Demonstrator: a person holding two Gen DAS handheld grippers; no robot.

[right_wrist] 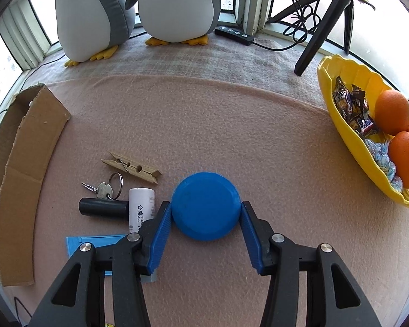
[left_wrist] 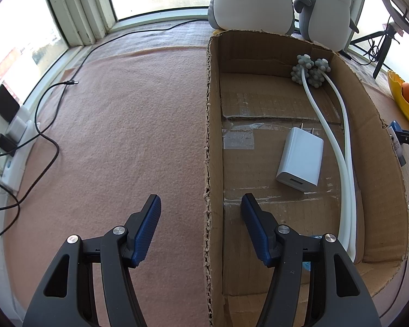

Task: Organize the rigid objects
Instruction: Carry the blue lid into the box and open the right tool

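Observation:
In the left wrist view my left gripper (left_wrist: 201,204) is open and empty, straddling the left wall of a cardboard box (left_wrist: 212,141). Inside the box lie a white charger (left_wrist: 301,159) and a white massager with grey knobbed balls (left_wrist: 310,70). In the right wrist view my right gripper (right_wrist: 205,212) has its blue fingers touching both sides of a round blue lid (right_wrist: 205,205) on the pink cloth. Left of it lie a wooden clothespin (right_wrist: 132,167), keys (right_wrist: 106,188), a black cylinder (right_wrist: 103,207), a white tube (right_wrist: 140,207) and a blue card (right_wrist: 95,244).
Two plush penguins (right_wrist: 128,8) stand at the back by the window. A yellow bowl (right_wrist: 349,136) with oranges and sweets is at the right. A black tripod (right_wrist: 324,21) and power strip (right_wrist: 233,34) stand behind. Cables (left_wrist: 46,136) run at the far left. The box shows at left (right_wrist: 21,177).

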